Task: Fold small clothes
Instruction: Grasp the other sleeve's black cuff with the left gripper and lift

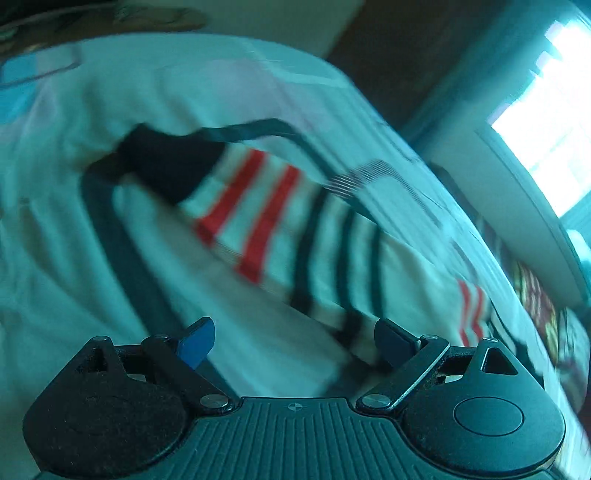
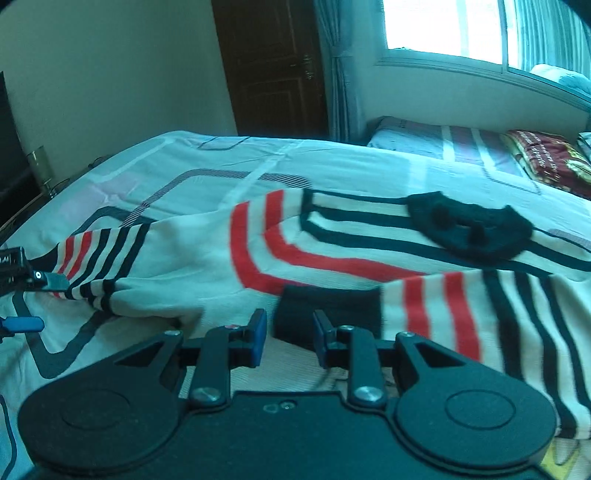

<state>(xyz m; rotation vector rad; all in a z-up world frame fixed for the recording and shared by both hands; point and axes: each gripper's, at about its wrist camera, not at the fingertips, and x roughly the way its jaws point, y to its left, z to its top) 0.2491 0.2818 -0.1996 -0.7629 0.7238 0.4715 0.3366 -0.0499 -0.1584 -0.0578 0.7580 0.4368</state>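
A small white knit sweater (image 2: 332, 251) with red and dark stripes and a dark collar (image 2: 472, 229) lies spread on the bed. In the left wrist view, blurred by motion, one striped sleeve (image 1: 266, 221) with a dark cuff (image 1: 166, 166) lies ahead. My left gripper (image 1: 295, 339) is open just above the sleeve's lower part; it also shows at the left edge of the right wrist view (image 2: 33, 299), by the other sleeve's end. My right gripper (image 2: 288, 332) is open, its fingers either side of the edge of a dark cuff (image 2: 328, 314).
The bed (image 2: 184, 162) has a white sheet with dark line patterns. A pillow (image 2: 424, 140) and a red patterned blanket (image 2: 546, 155) lie at the far right. A dark door (image 2: 273, 66) and a window (image 2: 480, 26) stand behind. The bed's left edge is close.
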